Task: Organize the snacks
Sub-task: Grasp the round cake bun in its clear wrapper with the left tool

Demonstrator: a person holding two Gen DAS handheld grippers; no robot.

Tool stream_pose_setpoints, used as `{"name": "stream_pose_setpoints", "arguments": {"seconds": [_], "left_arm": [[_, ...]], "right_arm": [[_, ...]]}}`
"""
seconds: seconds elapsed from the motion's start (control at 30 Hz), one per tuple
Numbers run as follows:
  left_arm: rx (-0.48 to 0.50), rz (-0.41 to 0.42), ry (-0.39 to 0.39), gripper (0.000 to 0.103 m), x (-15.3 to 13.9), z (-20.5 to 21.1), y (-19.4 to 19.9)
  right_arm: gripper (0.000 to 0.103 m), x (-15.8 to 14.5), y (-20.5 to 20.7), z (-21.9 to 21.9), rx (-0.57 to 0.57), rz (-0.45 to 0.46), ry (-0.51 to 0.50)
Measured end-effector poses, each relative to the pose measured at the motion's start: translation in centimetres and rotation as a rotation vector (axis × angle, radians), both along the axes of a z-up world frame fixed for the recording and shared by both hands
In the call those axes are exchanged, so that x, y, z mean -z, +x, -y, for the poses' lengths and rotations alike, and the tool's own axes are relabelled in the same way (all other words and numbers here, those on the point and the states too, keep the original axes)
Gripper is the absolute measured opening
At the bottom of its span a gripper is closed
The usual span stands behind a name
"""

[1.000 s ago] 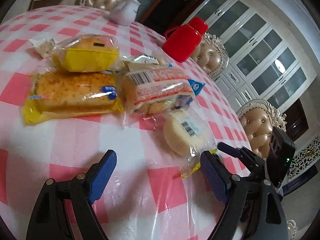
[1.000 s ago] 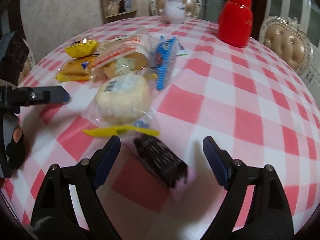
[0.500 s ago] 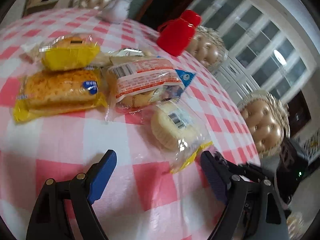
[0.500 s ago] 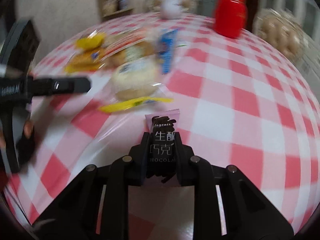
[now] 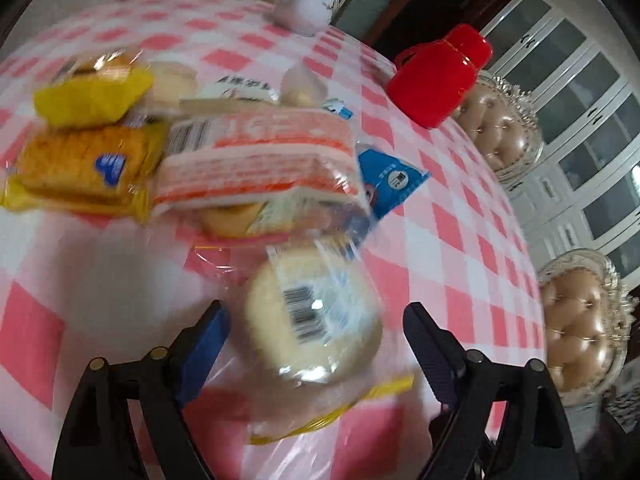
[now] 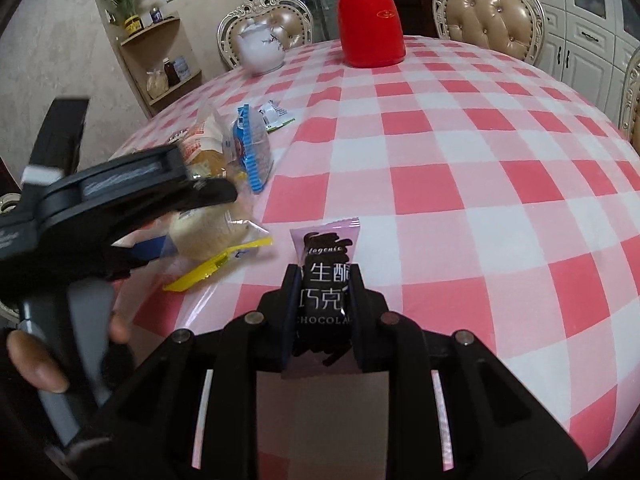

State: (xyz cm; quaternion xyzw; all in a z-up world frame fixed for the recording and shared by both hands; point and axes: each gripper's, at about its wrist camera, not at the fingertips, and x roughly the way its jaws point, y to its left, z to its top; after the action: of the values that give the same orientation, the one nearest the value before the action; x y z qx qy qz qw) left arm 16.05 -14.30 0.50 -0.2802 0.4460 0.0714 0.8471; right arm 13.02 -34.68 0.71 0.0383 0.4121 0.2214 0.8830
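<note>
On the checked worktop (image 6: 460, 168), the right gripper (image 6: 325, 300) has its fingers clamped on a chocolate packet (image 6: 326, 276), lifted above the cloth. The left gripper (image 5: 316, 320) is spread wide around a round wrapped bun (image 5: 312, 312), pads not touching it.

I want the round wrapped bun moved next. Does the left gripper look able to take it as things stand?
Probably yes: the left gripper stands open astride the round wrapped bun, with nothing between pads and wrapper.

right tongs (image 6: 325, 300) — closed on chocolate bar (image 6: 326, 276), lifted | left tongs (image 5: 316, 328) — now straddling round cake (image 5: 314, 316)
</note>
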Motion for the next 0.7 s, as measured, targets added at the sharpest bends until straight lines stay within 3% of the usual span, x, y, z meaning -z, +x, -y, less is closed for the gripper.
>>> {"name": "stream_pose_setpoints", "arguments": {"seconds": [0.17, 0.3, 0.33, 0.4, 0.7], "left_arm": [[-0.002, -0.005, 0.078, 0.097, 0.0, 1.2, 1.9], [0.102, -0.016, 0.254, 0.097, 0.5, 3.5, 2.5], [0.12, -0.017, 0.296, 0.093, 0.7, 3.8, 2.4], [0.15, -0.003, 0.373, 0.072, 0.7, 4.2, 1.9], [0.266, 0.044, 0.307, 0.067, -0.1, 0.0, -3.8]], "right_arm": [[0.026, 0.2, 0.0, -0.4, -0.013, -0.006, -0.003], [0.026, 0.3, -0.1, -0.4, -0.017, -0.004, -0.004], [0.026, 0.4, -0.1, -0.4, -0.017, -0.005, -0.004], [0.026, 0.6, 0.0, -0.3, -0.015, -0.011, -0.003], [0.026, 0.7, 0.0, -0.1, -0.029, 0.0, 0.022]]}}
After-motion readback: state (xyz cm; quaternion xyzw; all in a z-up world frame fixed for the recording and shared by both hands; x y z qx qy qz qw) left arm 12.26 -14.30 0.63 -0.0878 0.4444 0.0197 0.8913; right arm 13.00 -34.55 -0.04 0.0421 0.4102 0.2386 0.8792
